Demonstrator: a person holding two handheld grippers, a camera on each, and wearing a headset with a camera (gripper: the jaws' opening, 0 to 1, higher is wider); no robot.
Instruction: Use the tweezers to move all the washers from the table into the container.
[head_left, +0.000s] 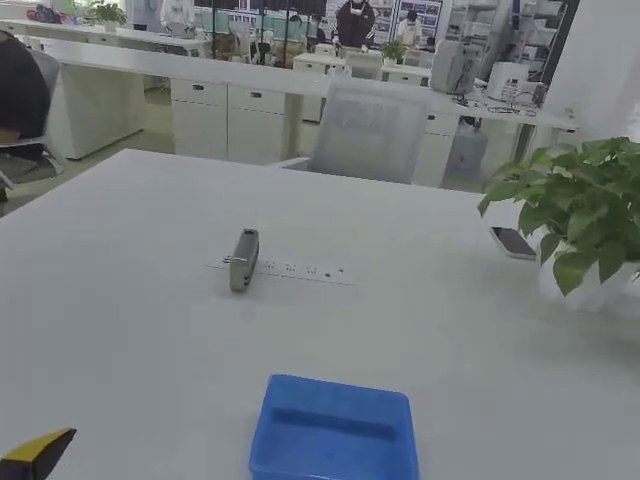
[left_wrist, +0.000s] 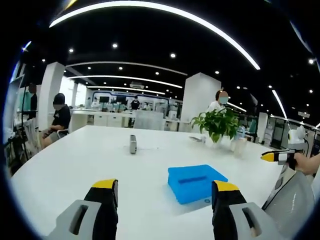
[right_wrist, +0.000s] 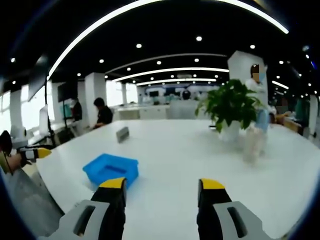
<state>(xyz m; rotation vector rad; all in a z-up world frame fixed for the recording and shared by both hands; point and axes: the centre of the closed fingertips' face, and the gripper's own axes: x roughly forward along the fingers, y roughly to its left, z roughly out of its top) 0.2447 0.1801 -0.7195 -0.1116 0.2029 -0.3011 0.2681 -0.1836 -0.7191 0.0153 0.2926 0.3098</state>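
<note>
Left gripper view shows blue container (left_wrist: 196, 182) ahead of left hand-held gripper (left_wrist: 165, 186).

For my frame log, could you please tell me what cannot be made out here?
Blue container: head view, near edge cut off by the frame's bottom.
Grey object: head view, too small and blurred to identify.
A gripper: head view, cut off at the bottom left corner.

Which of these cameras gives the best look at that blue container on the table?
The head view: the blue container is largest there, seen from above into its inside, though the frame cuts its near edge. The left gripper view shows it whole but smaller; so does the right gripper view.
</note>
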